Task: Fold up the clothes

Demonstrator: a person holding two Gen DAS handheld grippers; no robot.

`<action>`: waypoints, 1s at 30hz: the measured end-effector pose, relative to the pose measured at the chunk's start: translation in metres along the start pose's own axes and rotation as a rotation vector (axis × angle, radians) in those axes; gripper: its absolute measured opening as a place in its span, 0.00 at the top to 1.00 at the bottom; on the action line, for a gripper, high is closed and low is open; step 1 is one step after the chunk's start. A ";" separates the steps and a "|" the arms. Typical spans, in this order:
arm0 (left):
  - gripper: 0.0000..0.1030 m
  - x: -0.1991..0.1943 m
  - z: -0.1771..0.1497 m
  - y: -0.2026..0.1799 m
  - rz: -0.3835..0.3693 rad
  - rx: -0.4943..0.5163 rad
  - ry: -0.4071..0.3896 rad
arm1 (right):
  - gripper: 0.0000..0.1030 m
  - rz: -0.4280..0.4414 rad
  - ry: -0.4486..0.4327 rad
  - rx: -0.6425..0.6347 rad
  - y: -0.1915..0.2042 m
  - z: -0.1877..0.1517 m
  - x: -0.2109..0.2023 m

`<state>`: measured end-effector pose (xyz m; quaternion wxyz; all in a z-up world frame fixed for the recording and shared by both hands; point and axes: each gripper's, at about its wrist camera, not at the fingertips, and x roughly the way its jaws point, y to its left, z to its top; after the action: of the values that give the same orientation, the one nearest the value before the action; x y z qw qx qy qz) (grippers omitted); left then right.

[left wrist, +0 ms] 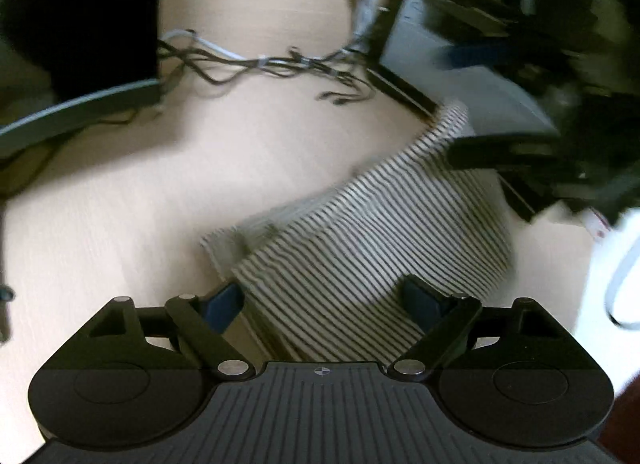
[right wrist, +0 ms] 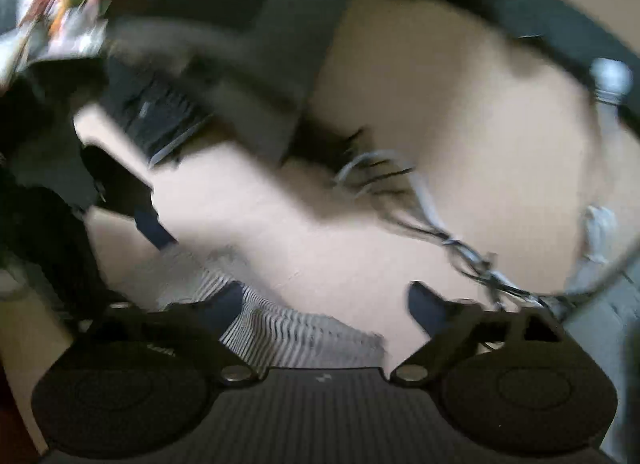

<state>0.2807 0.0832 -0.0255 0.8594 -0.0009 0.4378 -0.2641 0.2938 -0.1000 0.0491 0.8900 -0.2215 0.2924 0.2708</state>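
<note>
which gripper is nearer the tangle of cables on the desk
Right. The right hand-held gripper has the cables beside its fingertip; the left hand-held gripper sits over the striped garment, cables farther ahead.

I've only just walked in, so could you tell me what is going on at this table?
A person is folding a striped garment on a pale table with two handheld grippers. The left gripper is open, its fingers on either side of the folded cloth. The right gripper is open too, just above the cloth's edge. A tangle of cables lies farther back. Both views are blurred.
</note>
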 end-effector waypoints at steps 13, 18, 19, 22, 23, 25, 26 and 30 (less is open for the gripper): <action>0.04 0.012 0.017 0.002 0.100 0.043 0.021 | 0.00 -0.369 0.149 0.390 -0.013 -0.089 0.053; 0.04 0.013 0.018 0.000 0.098 0.071 0.033 | 0.00 -0.316 0.160 0.488 -0.024 -0.081 0.052; 0.04 0.013 0.018 -0.001 0.097 0.075 0.035 | 0.00 -0.284 0.157 0.532 -0.027 -0.081 0.049; 0.03 0.014 0.018 0.000 0.091 0.078 0.036 | 0.00 -0.114 0.128 0.685 -0.036 -0.086 0.016; 0.03 0.014 0.018 0.001 0.089 0.076 0.035 | 0.00 -0.046 0.135 0.746 -0.037 -0.091 0.008; 0.03 0.015 0.017 0.001 0.085 0.070 0.033 | 0.00 0.100 0.199 0.887 -0.033 -0.105 0.005; 0.03 0.015 0.017 0.002 0.082 0.062 0.033 | 0.00 0.174 0.230 0.957 -0.031 -0.113 0.003; 0.03 0.015 0.013 0.006 0.069 0.020 0.037 | 0.03 0.350 0.326 1.117 -0.017 -0.135 0.025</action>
<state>0.3002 0.0783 -0.0302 0.8598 0.0277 0.4506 -0.2385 0.2669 -0.1788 -0.0613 0.7574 0.2919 0.5551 0.1814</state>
